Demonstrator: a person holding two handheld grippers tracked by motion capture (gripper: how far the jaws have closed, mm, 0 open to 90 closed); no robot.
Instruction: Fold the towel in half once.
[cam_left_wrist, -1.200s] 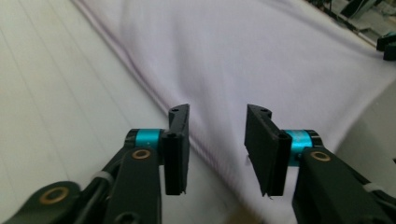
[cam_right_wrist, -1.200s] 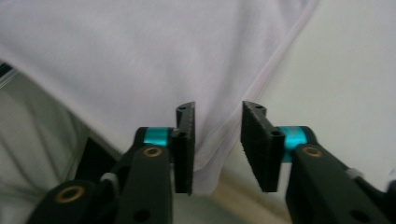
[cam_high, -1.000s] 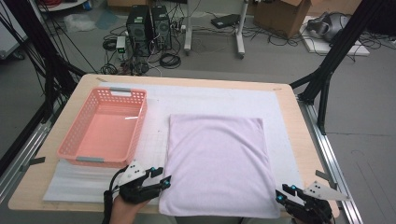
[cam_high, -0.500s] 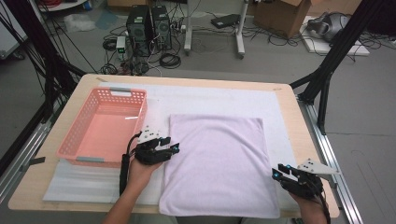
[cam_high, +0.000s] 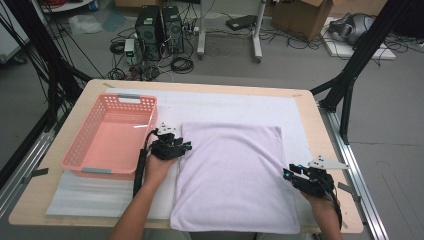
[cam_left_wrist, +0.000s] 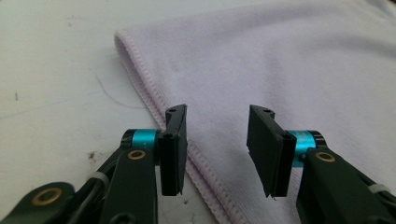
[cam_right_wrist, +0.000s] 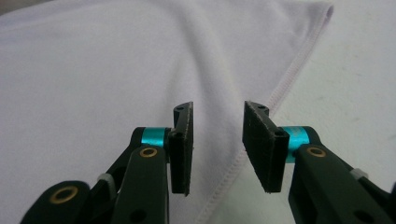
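Note:
A pale lilac towel lies flat on the white mat in the middle of the table. My left gripper hovers at the towel's left edge near its far corner, jaws open with the stitched hem running between them. At the right edge sits my right gripper, also open, its jaws straddling the towel's hem. Nothing is clamped in either gripper. The lilac cloth spreads beyond the jaws in both gripper views.
A pink plastic basket, empty, stands on the left of the table beside my left hand. A white mat covers most of the wooden tabletop. Computers, cables and a cardboard box lie on the floor beyond the far edge.
My left gripper has travelled forward along the towel's left edge toward its far corner. My right gripper has moved forward and inward along the right edge. The towel lies unchanged.

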